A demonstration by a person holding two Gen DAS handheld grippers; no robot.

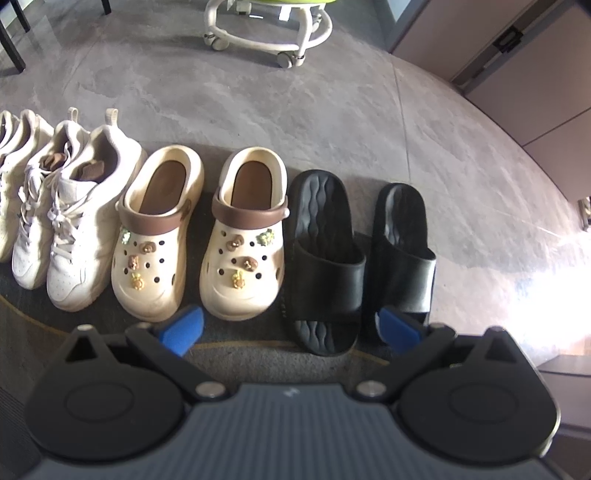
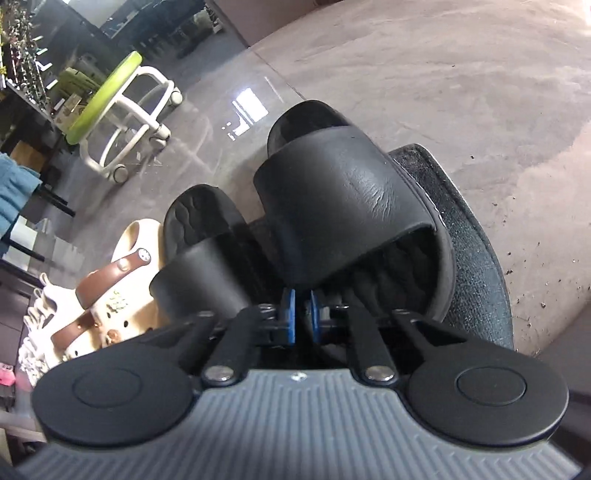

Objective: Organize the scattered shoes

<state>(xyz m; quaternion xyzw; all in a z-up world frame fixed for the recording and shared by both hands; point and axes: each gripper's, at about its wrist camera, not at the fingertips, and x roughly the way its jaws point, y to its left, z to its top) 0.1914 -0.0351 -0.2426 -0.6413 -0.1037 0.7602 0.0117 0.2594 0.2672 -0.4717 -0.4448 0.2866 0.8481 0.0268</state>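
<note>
On a dark mat (image 1: 258, 354), shoes stand in a row, toes toward me. From the left there are cream sneakers (image 1: 74, 221), a pair of cream clogs with brown straps (image 1: 243, 236) and two black slides. The left slide (image 1: 321, 258) and right slide (image 1: 402, 251) lie side by side. My left gripper (image 1: 290, 328) hovers open over the mat's near edge with nothing between its blue pads. In the right wrist view, my right gripper (image 2: 303, 314) is shut, its pads pinching the front edge of the right slide's strap (image 2: 343, 206). The other slide (image 2: 199, 258) lies just to its left.
A white wheeled stool with a green seat (image 1: 266, 33) (image 2: 110, 96) stands on the grey floor beyond the shoes. Dark table legs (image 1: 14, 44) are at the far left, and a cabinet or door front (image 1: 517, 74) is at the right. The mat's curved edge (image 2: 476, 236) runs right of the slide.
</note>
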